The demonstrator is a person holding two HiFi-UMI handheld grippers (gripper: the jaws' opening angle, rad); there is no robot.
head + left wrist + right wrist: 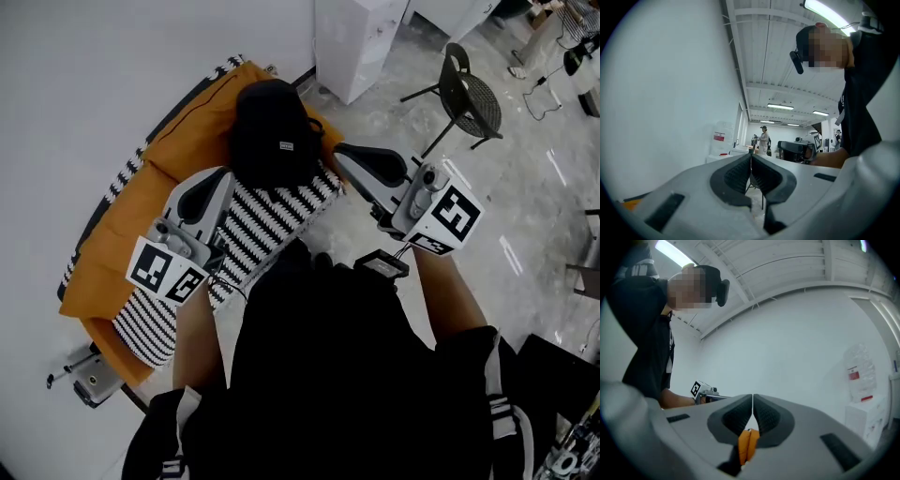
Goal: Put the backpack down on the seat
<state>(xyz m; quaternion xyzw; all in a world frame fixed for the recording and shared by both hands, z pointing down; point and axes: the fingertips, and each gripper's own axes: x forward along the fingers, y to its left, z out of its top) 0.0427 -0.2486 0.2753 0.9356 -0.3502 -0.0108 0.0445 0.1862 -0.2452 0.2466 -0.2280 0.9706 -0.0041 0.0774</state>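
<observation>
Left gripper [751, 158]: jaws together, the ribbed pads meeting at the tips with nothing between them. Only floor and a chair leg show through the slot beneath. Right gripper [753, 398]: likewise closed and empty. A sliver of orange shows in the gap below its tips, which I take to be the seat beyond rather than anything held.

In the head view the left gripper [217, 183] and the right gripper [352, 157] stand on either side of the backpack's [272, 131] near side, just beside it. No strap or handle is in either one, and whether the left gripper brushes the fabric I cannot tell.

The backpack sits upright on the orange seat [117, 234] at the seat's far end, the one nearest the white cabinet [361, 42]. Its base is on the orange cushion, against the far edge of the black-and-white striped cover [272, 220] that runs along the seat's front edge toward the person.

By my reading the task is essentially done — the bag rests on the seat under its own weight and both tools are off it. What may be left is only to check that it stays put so near the seat's end — it looks stable.
</observation>
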